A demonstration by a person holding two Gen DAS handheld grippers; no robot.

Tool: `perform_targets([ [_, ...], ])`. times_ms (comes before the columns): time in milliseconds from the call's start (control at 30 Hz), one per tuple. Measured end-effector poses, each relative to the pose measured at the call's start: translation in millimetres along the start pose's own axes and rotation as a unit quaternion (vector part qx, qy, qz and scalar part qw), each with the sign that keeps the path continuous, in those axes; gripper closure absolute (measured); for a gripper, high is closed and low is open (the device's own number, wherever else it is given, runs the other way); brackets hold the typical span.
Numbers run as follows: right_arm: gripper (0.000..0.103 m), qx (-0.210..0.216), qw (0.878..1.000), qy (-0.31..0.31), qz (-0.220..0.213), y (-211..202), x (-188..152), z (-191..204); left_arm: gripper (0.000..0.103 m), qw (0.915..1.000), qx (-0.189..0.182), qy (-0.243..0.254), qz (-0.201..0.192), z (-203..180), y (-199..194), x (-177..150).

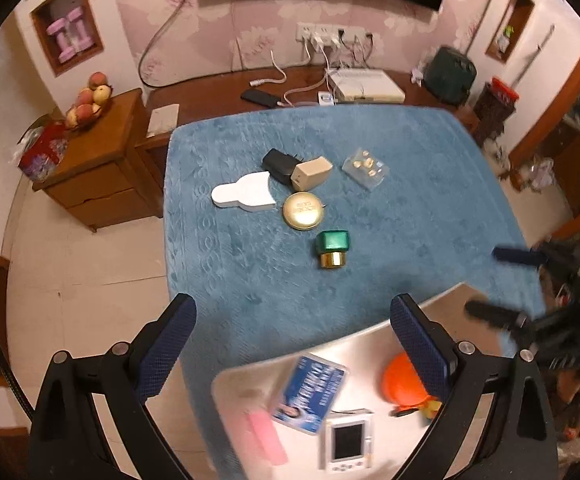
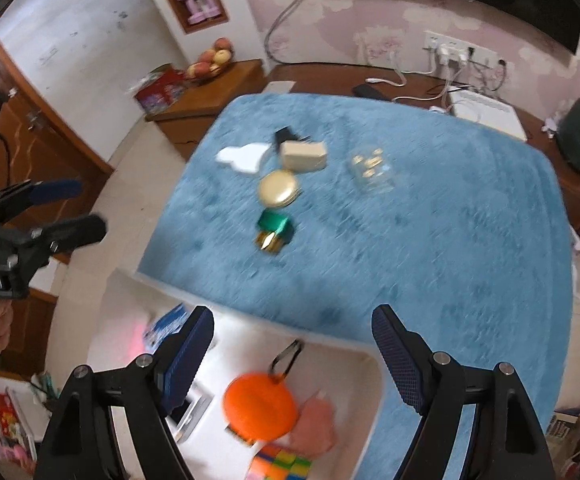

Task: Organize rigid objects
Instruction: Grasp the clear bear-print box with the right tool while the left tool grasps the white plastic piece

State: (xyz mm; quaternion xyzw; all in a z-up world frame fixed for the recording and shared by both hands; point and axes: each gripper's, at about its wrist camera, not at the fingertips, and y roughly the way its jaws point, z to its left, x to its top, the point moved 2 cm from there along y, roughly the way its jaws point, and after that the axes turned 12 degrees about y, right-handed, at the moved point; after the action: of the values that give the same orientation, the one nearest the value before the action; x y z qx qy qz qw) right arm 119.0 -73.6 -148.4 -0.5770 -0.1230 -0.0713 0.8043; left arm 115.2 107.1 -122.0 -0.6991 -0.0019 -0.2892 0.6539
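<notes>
Hovering above the near edge of the blue-covered table (image 1: 430, 184), the left claw (image 1: 294, 344) and right claw (image 2: 293, 344) are both held apart, with nothing gripped. A white tray (image 1: 370, 344) below them holds an orange disc (image 2: 257, 404), a blue card (image 1: 310, 392) and a small handheld device (image 1: 348, 444). A green bottle (image 1: 332, 248), gold compact (image 1: 304, 210), white box (image 1: 243, 197), beige adapter (image 1: 312, 172), black adapter (image 1: 277, 164) and clear case (image 1: 366, 168) are seen mid-table.

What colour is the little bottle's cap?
Gold, on the green bottle; clearest in the left wrist view.
</notes>
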Motion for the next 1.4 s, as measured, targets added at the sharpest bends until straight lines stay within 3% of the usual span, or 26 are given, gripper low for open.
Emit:
perform_targets([
  [200,0.021,-0.017,0.999,0.031,0.006,27,58,-22,0.005,0.9968,0.013,0.074,0.028,20,36,28],
  [333,0.021,-0.029,0.999,0.010,0.011,54,94,-30,0.005,0.9905,0.009,0.125,0.056,30,73,44],
  [433,0.021,-0.048,0.999,-0.004,0.019,78,114,-35,0.005,0.9849,0.015,0.149,0.086,38,108,54],
  [600,0.021,-0.075,0.996,-0.013,0.039,118,133,-43,0.005,0.9762,0.020,0.191,0.101,44,145,69],
  [700,0.021,-0.084,0.995,-0.020,0.050,140,137,-48,0.005,0.9677,0.038,0.222,0.114,45,170,76],
  [933,0.021,-0.098,0.992,-0.030,0.070,176,135,-54,0.005,0.9387,0.082,0.302,0.144,49,217,76],
  [1067,0.021,-0.097,0.992,-0.026,0.073,190,137,-55,0.004,0.9420,0.061,0.297,0.144,54,226,82],
  [1333,0.021,-0.092,0.993,-0.029,0.067,197,144,-54,0.004,0.9580,0.002,0.247,0.147,65,235,99],
  [1400,0.025,-0.091,0.993,-0.030,0.063,196,145,-53,0.005,0.9632,-0.010,0.225,0.146,68,237,100],
])
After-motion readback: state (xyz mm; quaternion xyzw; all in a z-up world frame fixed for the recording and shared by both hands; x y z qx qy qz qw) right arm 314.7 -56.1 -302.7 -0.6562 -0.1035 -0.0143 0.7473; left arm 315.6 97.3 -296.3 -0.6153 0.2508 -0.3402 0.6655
